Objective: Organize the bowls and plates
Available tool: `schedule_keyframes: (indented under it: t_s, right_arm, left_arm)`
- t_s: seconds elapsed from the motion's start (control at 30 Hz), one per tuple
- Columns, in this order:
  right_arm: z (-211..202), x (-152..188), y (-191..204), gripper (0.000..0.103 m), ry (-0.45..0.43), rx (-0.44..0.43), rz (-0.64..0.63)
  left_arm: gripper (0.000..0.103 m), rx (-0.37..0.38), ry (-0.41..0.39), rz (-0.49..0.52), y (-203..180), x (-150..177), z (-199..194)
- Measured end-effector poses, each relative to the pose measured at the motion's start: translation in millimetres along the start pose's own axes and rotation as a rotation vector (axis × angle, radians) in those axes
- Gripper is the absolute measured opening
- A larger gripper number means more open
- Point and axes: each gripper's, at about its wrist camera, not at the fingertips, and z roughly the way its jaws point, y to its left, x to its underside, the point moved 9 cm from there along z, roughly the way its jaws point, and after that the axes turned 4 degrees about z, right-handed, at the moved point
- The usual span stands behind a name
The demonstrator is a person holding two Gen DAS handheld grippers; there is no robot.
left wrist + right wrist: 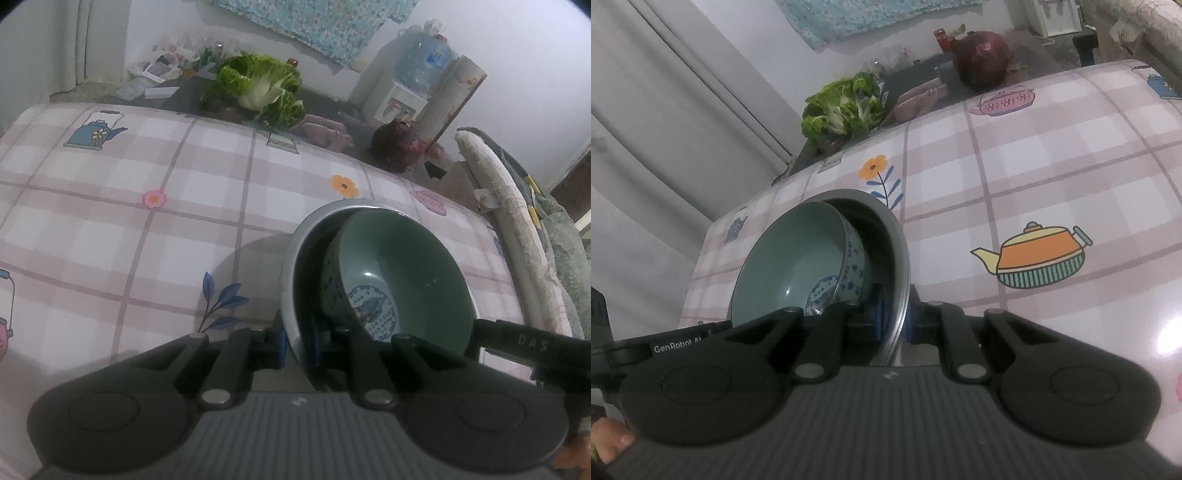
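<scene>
On the near part of the checked tablecloth (pixel 129 229) you have both grippers fixed to one stack of dishes. Your left gripper (pixel 297 341) has its blue-padded fingers (pixel 281 341) pinched together on the near-left rim of the steel bowl (pixel 291 273), one pad outside the wall and one inside. Your right gripper (pixel 893 318) is clamped the same way on the opposite rim of that steel bowl (pixel 895 236), its pads pressed against the thin metal edge.

Inside the steel bowl sits a green ceramic bowl (pixel 402 266), glazed plain within and patterned blue and white on its outer wall; it leans against the steel wall rather than sitting centred. From the right wrist view the same green bowl (pixel 790 258) fills the left half of the steel one. Whether the stack is resting on the cloth or held just above it cannot be told.

Far across the table, past the cloth's edge, lie a leafy cabbage (pixel 258 88) and, to its right, a dark red cabbage (pixel 397 146). A water dispenser (pixel 410 81) stands by the far wall.
</scene>
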Motion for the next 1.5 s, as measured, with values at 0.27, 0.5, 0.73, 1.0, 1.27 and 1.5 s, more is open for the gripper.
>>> schedule_keyframes:
  t_s: [0.27,0.5,0.73,1.0,1.27,1.5]
  right_arm:
    - [-16.6,-0.3,5.6,0.011,-0.021,-0.009,0.002]
    - [-48.7,8.9,16.4,0.011,-0.046,-0.013,-0.002]
    - [-94.7,35.8,24.8,0.011,-0.062,-0.017,0.02]
    - [-133.2,103.9,26.1,0.011,-0.039,-0.018,0.066]
    - [-135.7,178.5,21.9,0.012,0.018,0.004,0.089]
    - [-132.1,201.4,14.4,0.012,0.043,0.03,0.088]
  left_arm:
    - [0.014,0.003,-0.021,0.006,-8.3,-0.2,-16.9]
    - [0.013,0.028,-0.046,0.023,-19.1,9.2,-50.2]
    - [0.013,0.059,-0.065,0.038,-33.9,33.9,-91.9]
    - [0.013,0.082,-0.053,0.037,-37.3,84.2,-124.8]
    - [0.013,0.056,-0.002,0.039,-27.3,134.7,-126.3]
    - [0.014,0.024,0.024,0.05,-21.7,158.9,-119.6]
